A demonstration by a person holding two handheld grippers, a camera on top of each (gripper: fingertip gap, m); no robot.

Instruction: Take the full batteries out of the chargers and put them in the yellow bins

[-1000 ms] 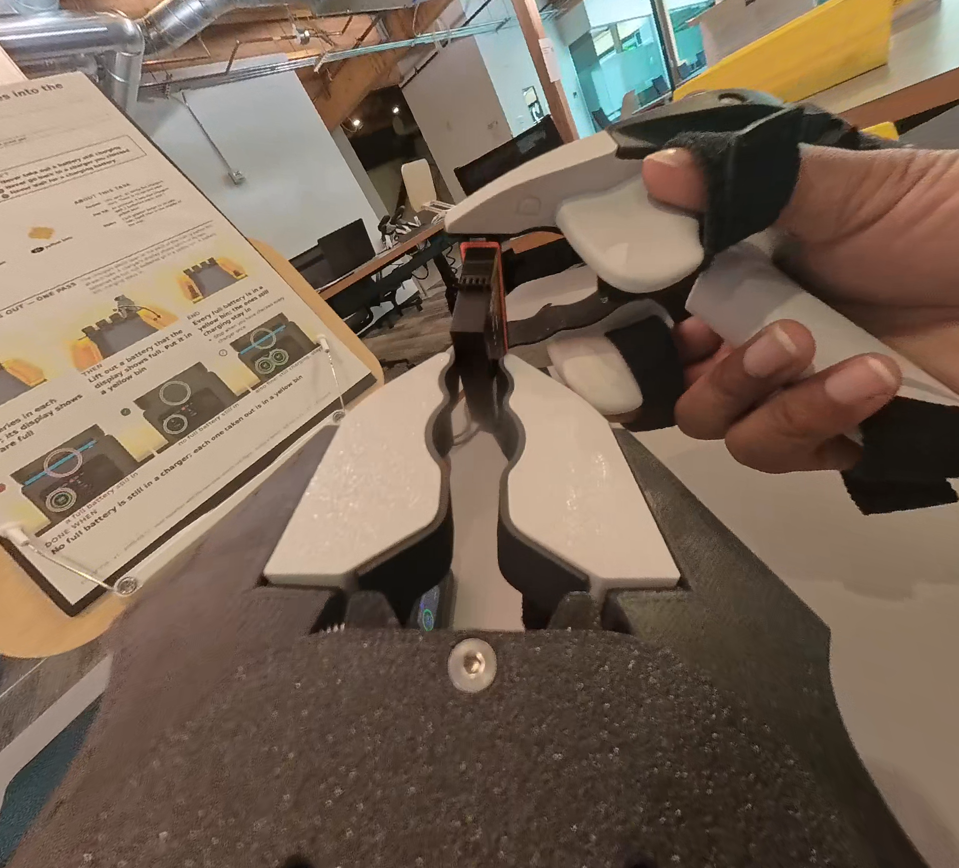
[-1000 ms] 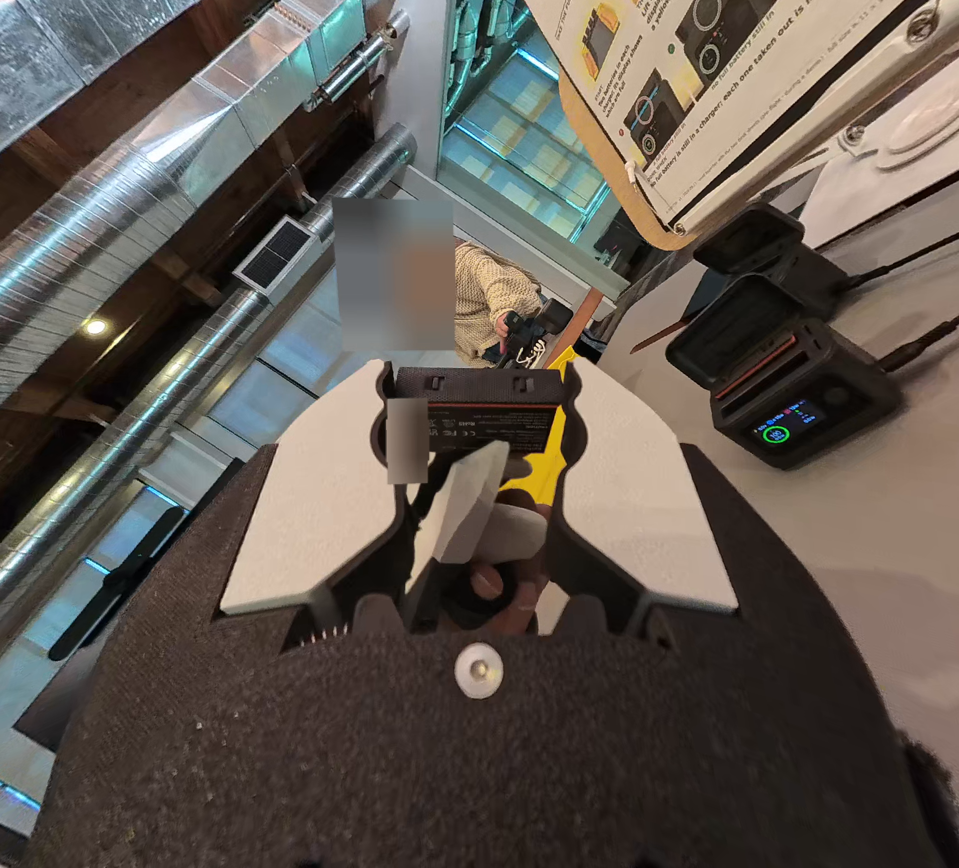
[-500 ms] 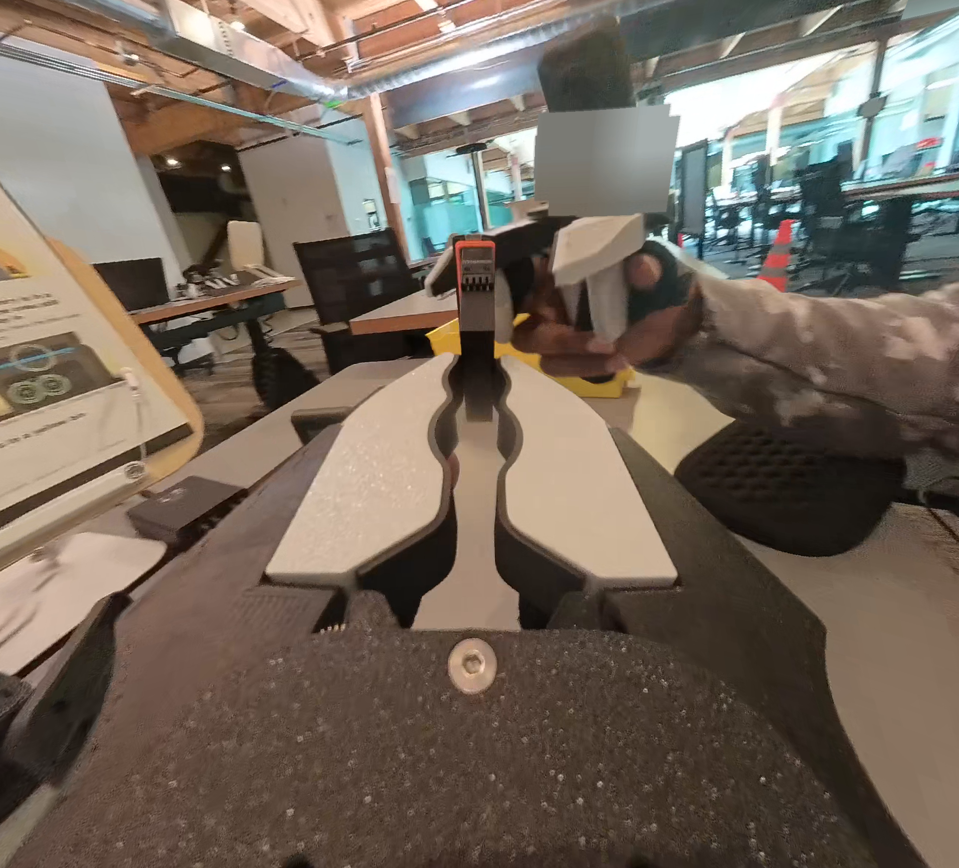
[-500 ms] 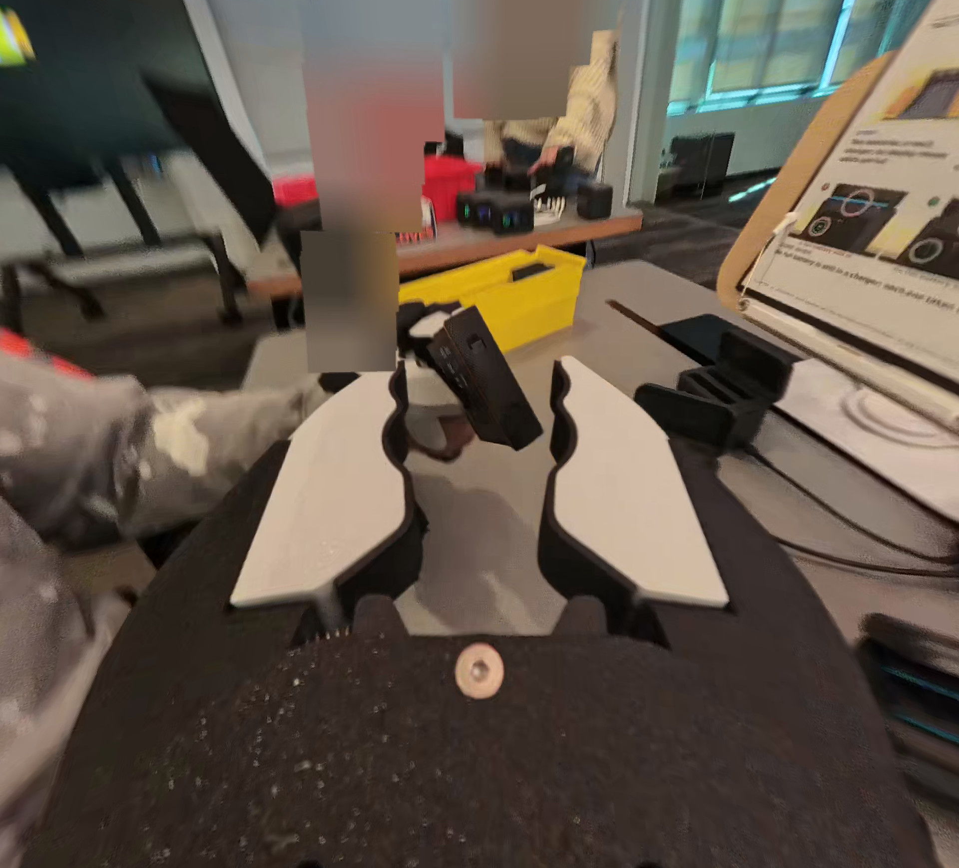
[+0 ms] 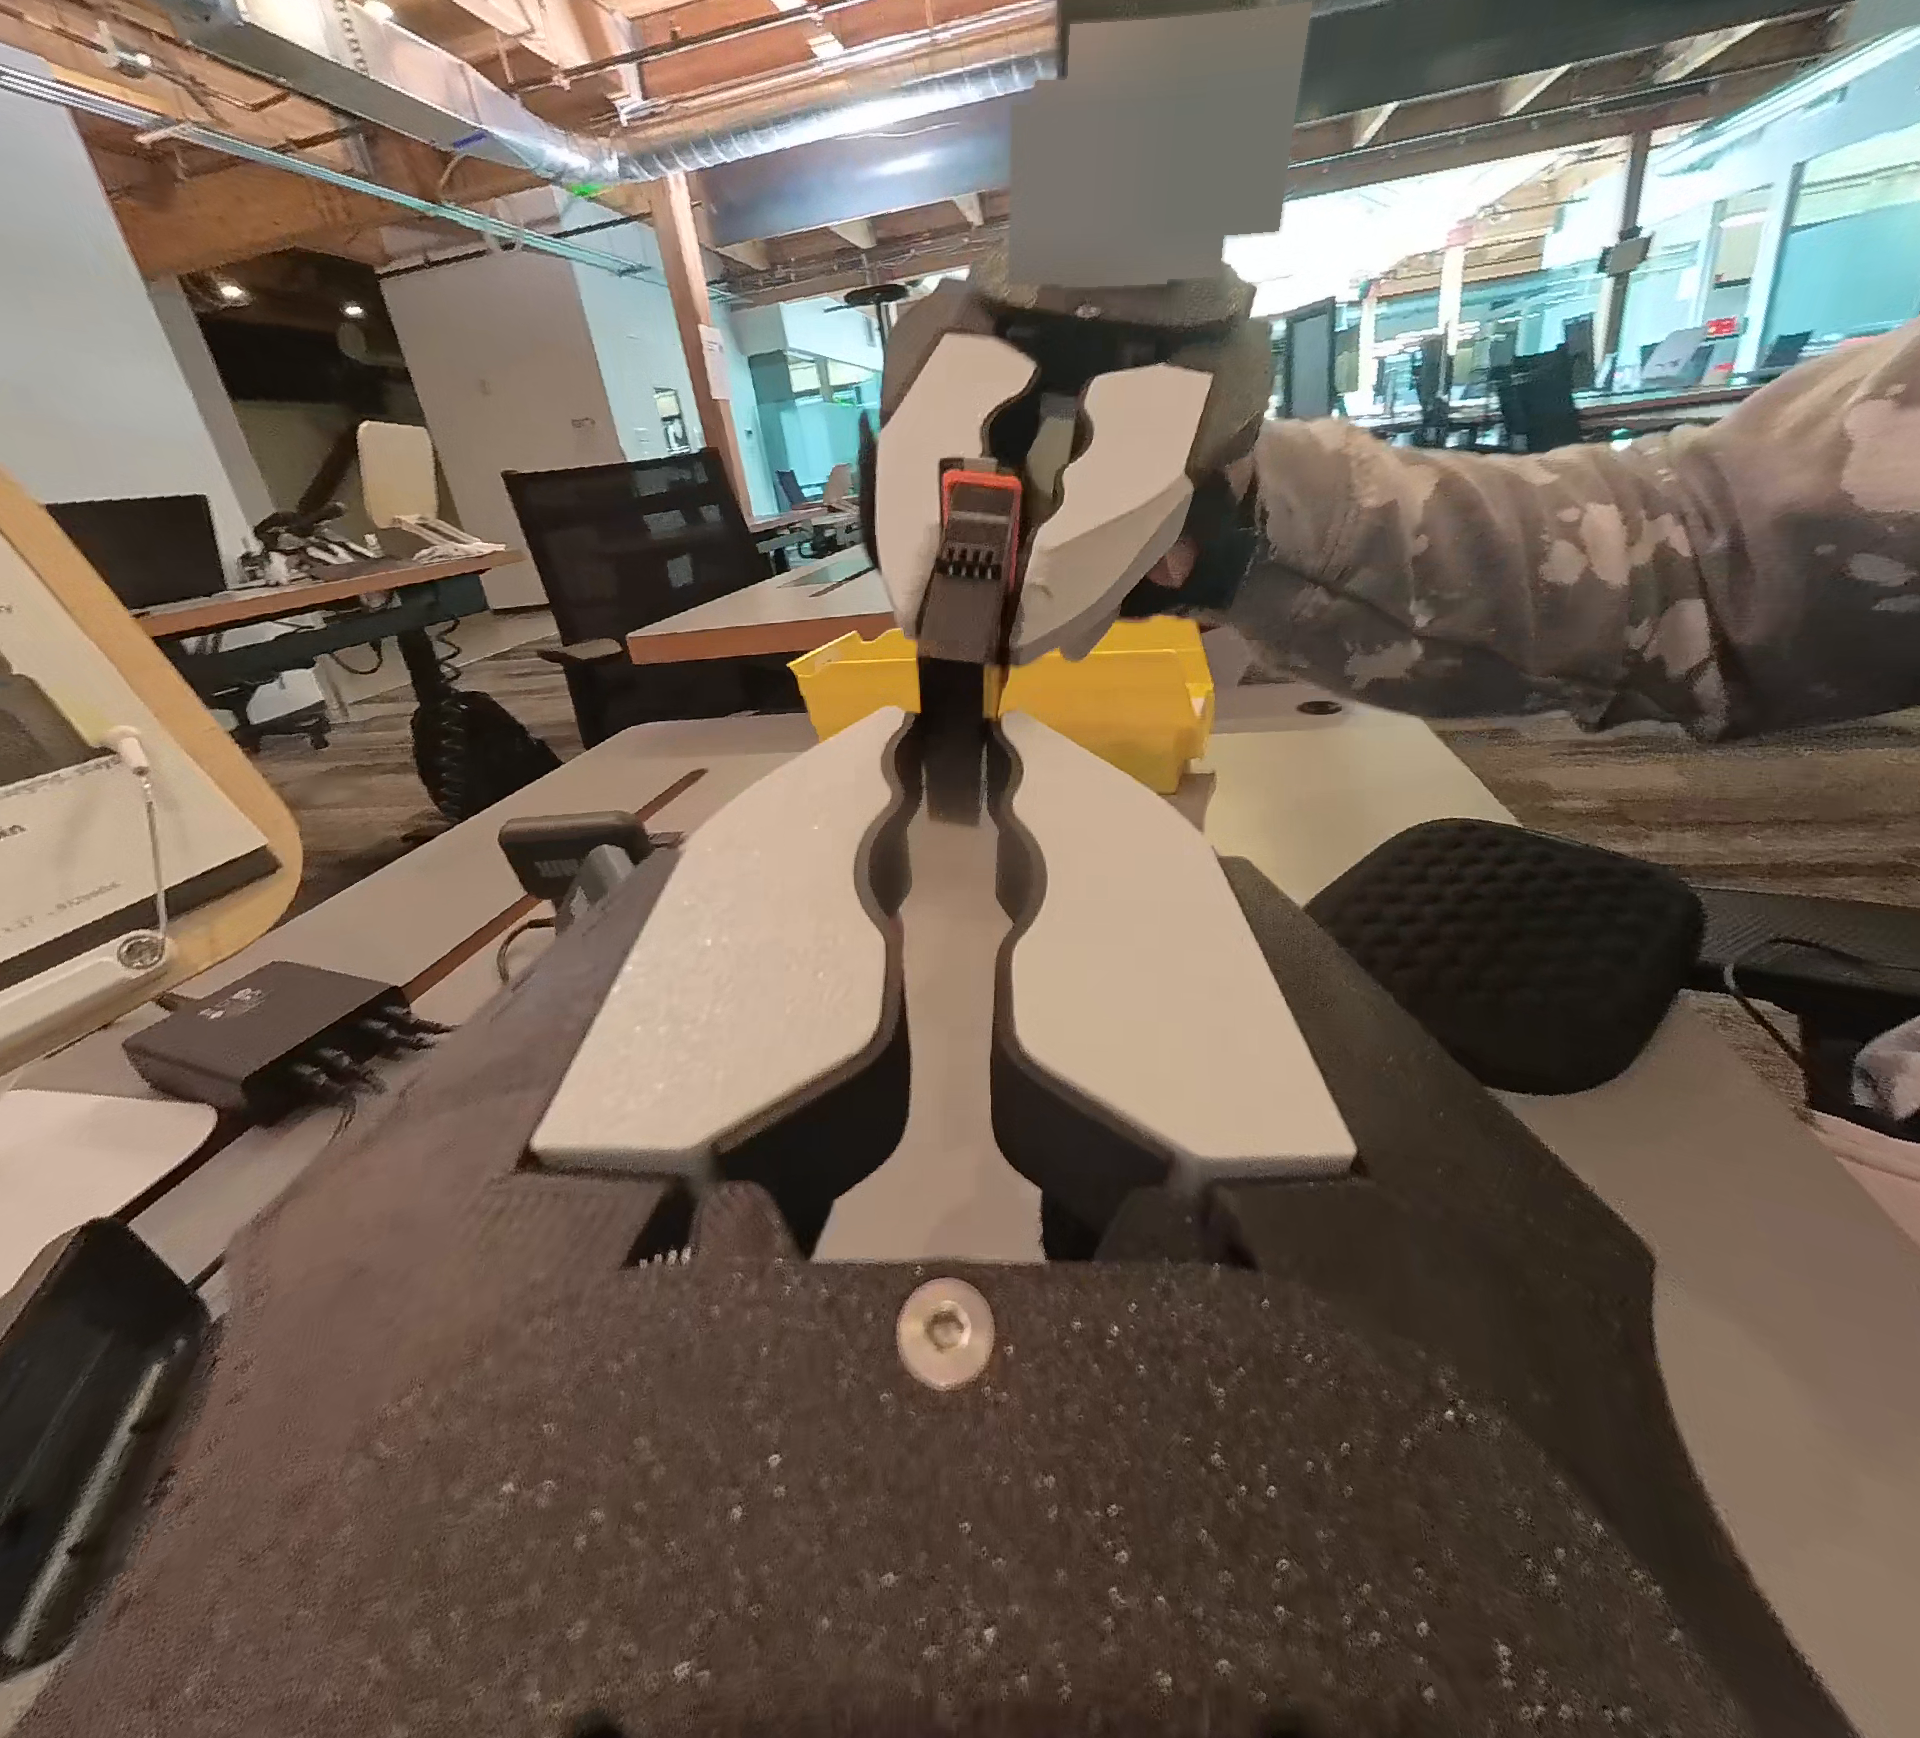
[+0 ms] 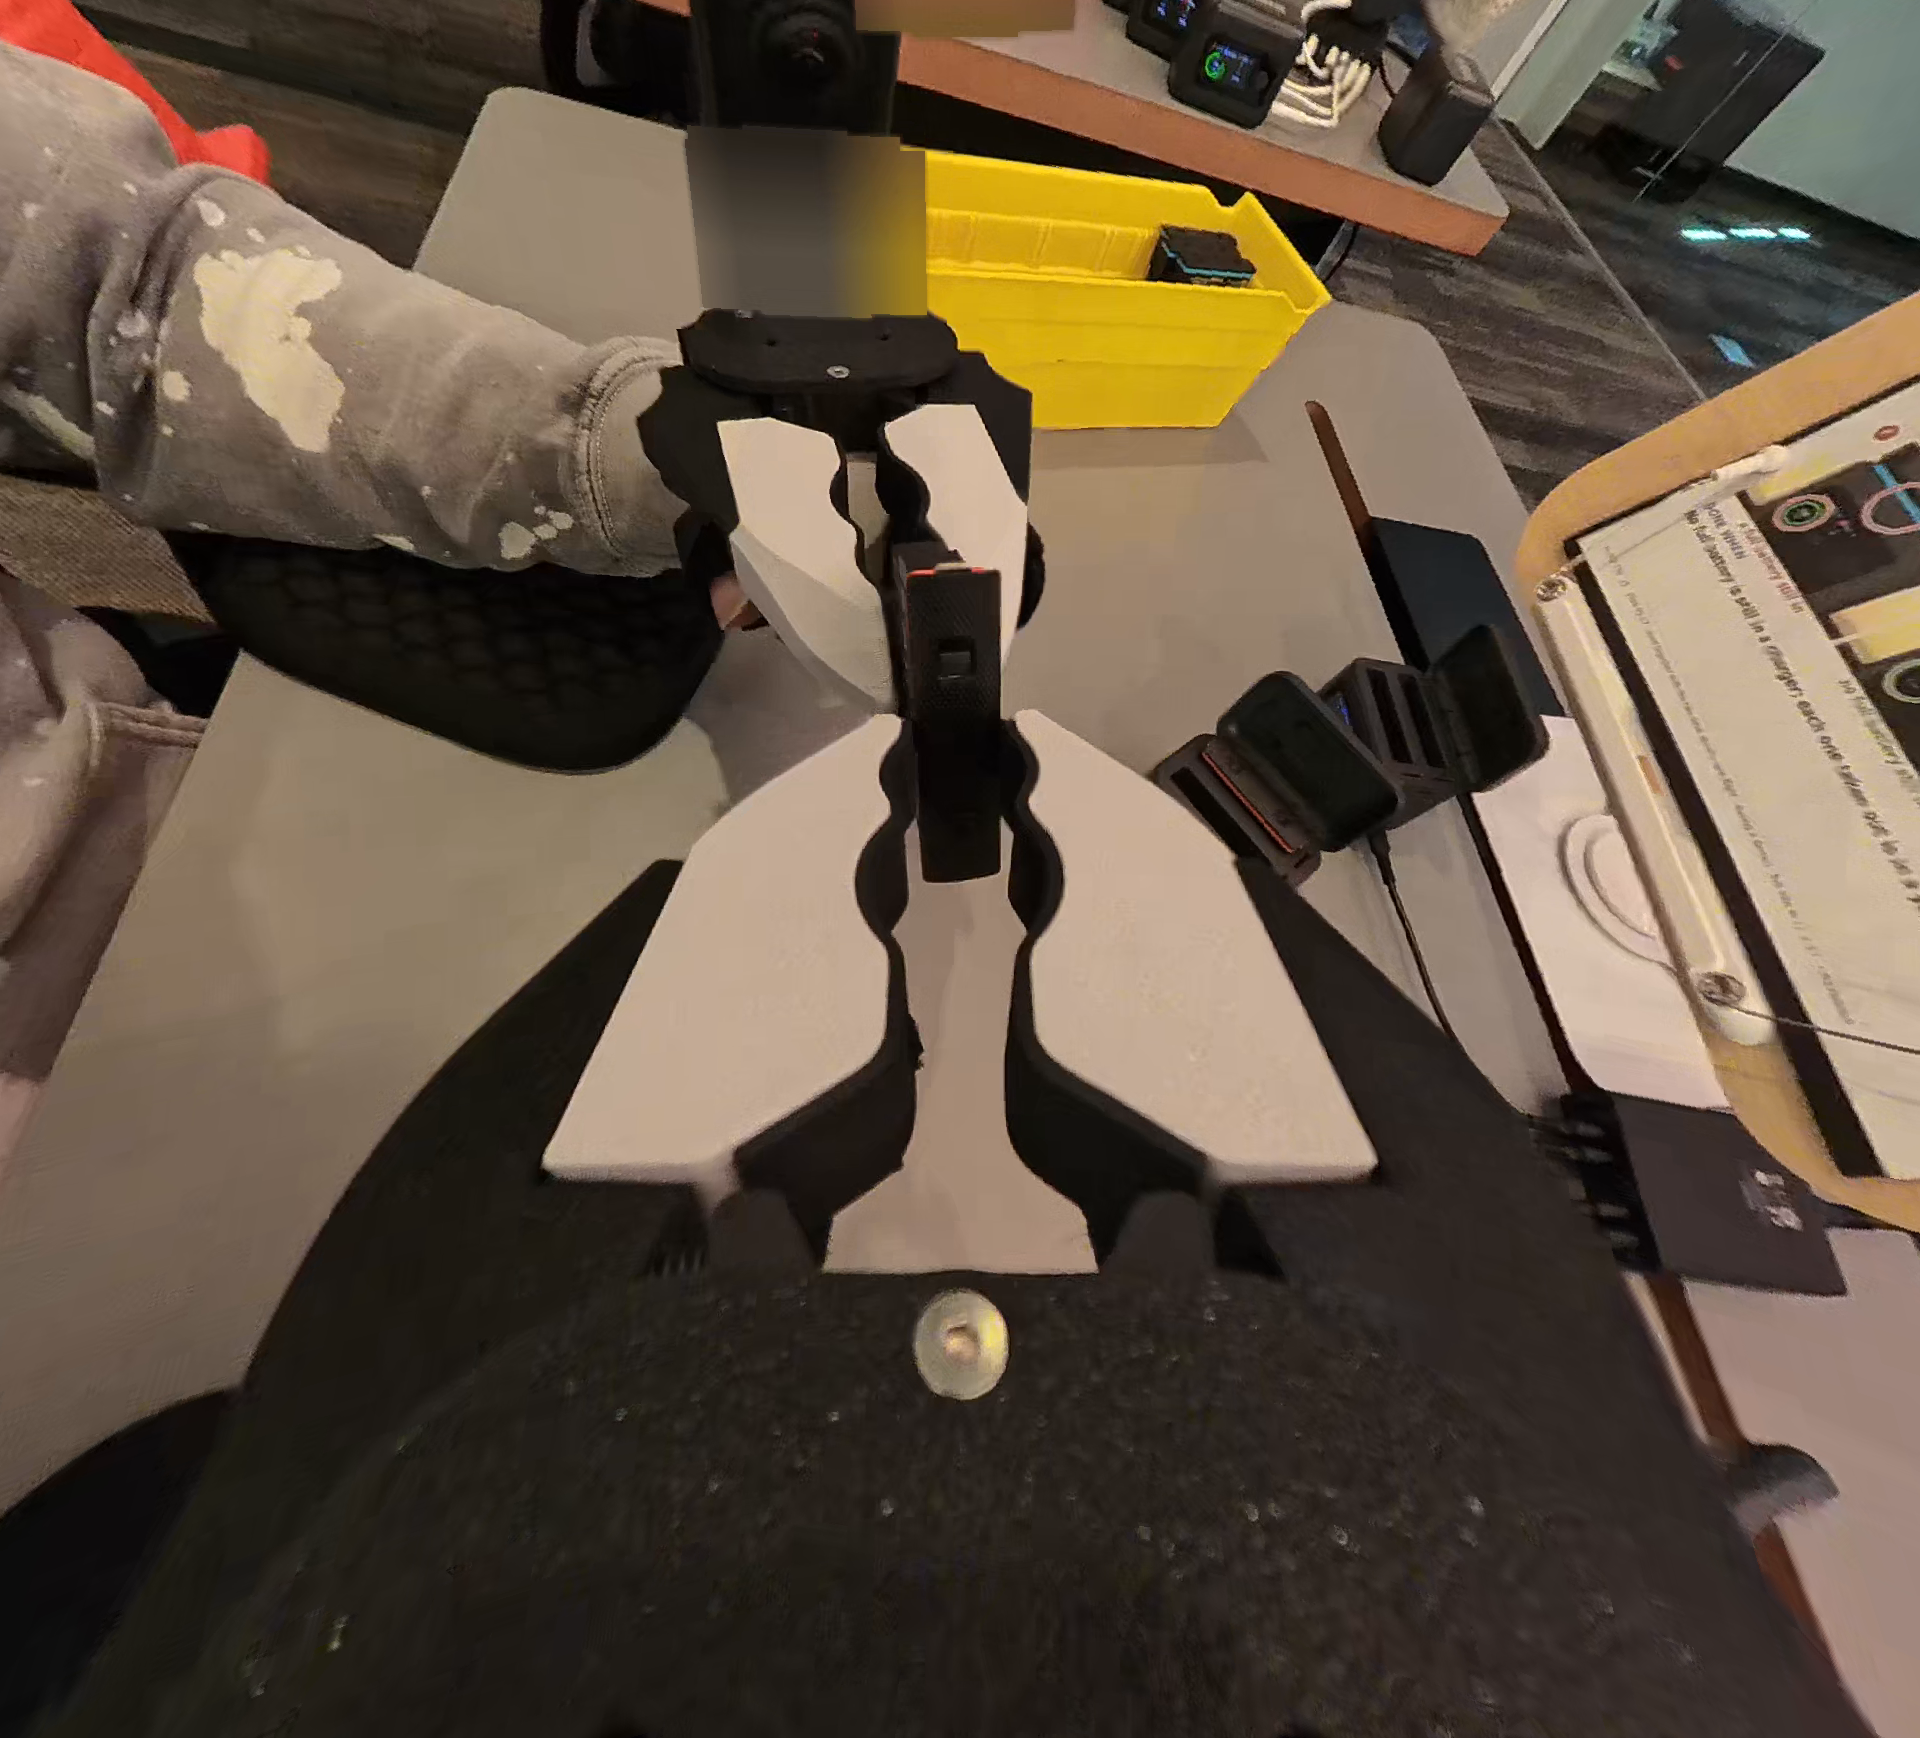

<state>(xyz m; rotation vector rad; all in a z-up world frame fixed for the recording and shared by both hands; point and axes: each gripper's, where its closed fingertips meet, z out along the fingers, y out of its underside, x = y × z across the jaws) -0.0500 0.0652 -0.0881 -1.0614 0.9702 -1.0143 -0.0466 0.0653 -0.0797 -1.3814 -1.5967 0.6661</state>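
Close up, the left gripper point(image 5: 951, 753) has its two white fingers shut on the low end of a thin black battery point(image 5: 971, 566) w/ an orange tip. The battery stands up in the air, above the grey table point(image 6: 416, 857). It is not in a charger and not in a bin yet.

The right gripper point(image 6: 951, 753) comes from the other side, and its fingers look pinched on the same battery too. So both seem to hold one battery, nose to nose. I think it's a pass from one to the other.

A bit farther, on the right, the black chargers point(image 6: 1299, 774) sit w/ lids open. Past them is the yellow bin point(image 6: 1091, 338), near the far edge of the table, w/ another battery point(image 6: 1200, 254) in its corner.

What could go wrong:
- If both let go at once, the battery drops on the table.
- If they pull diff ways or twist, it may slip out, b/c each one only holds a small, smooth bit.
- The bin is well apart from here, so a weak grip could lose it on the way over.
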